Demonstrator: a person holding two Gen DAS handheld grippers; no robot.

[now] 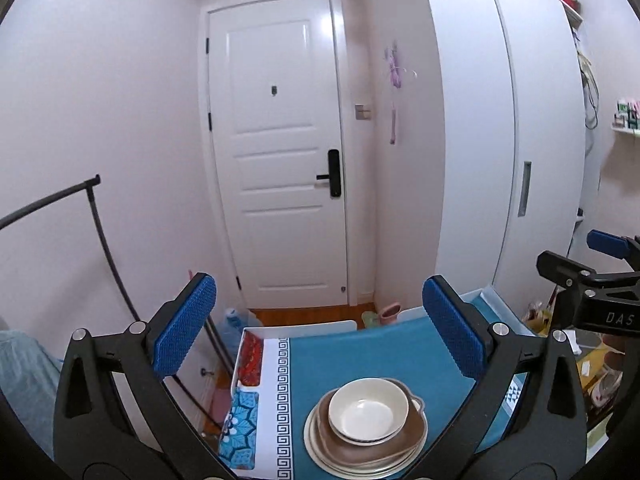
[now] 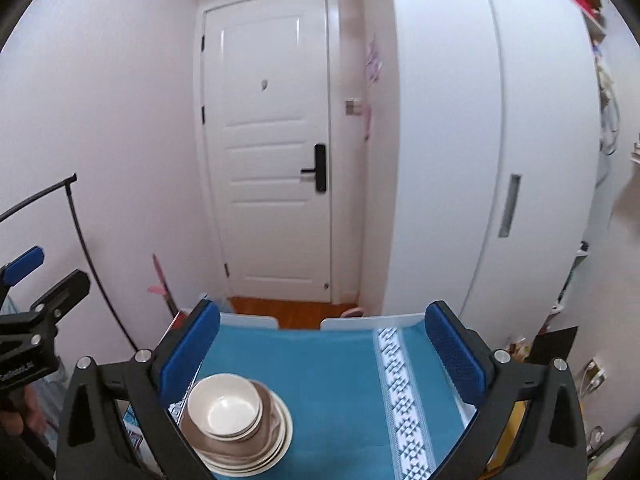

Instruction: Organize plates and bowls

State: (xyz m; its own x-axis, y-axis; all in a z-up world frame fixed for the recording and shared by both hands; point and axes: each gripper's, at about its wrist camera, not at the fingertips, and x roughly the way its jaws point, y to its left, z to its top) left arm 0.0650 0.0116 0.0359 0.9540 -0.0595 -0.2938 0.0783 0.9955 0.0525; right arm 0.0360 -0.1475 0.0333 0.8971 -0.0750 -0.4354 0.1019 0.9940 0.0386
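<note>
Bowls [image 1: 368, 410] are nested on plates [image 1: 360, 452] toward the table's [image 1: 360, 352] left edge, likely for stability. Left gripper [image 1: 320, 328] and right gripper [image 2: 320, 352] are held spread, empty, above the table.

White panelled door [image 1: 280, 152] with black handle [image 1: 333, 178], pale pink walls [image 1: 100, 100], tall white wardrobe [image 1: 480, 140], wooden floor [image 1: 312, 315]
</note>
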